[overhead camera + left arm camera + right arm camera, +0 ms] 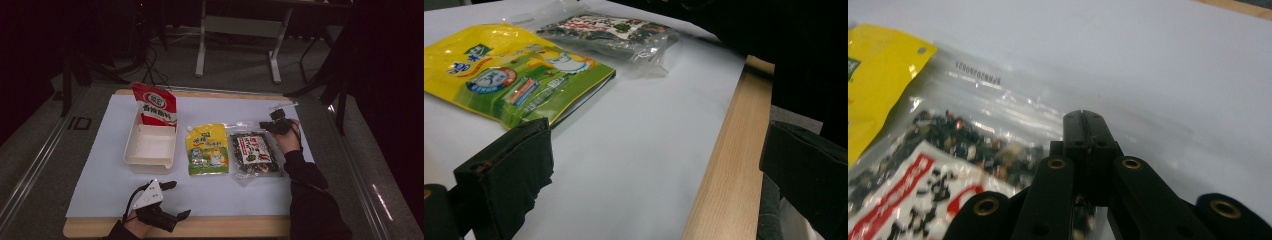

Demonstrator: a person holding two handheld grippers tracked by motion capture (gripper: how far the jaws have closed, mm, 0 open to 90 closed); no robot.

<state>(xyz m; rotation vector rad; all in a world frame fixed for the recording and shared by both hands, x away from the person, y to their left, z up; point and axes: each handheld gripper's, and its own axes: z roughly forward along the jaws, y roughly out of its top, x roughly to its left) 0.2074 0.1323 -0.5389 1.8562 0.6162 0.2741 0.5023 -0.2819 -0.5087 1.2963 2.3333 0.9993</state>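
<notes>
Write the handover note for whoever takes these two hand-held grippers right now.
Left hand-held gripper: open, empty, at the near edge of the table.
Right hand-held gripper: jaws shut, at the far right corner of the clear dark snack bag; whether they pinch the plastic is unclear.
Things: red pouch stands in the far end of the white bin; yellow pouch and the clear bag lie flat on the white sheet, side by side, right of the bin.
Done: apparently the red pouch is binned.
Left: likely the yellow pouch and the clear bag go in next.
</notes>
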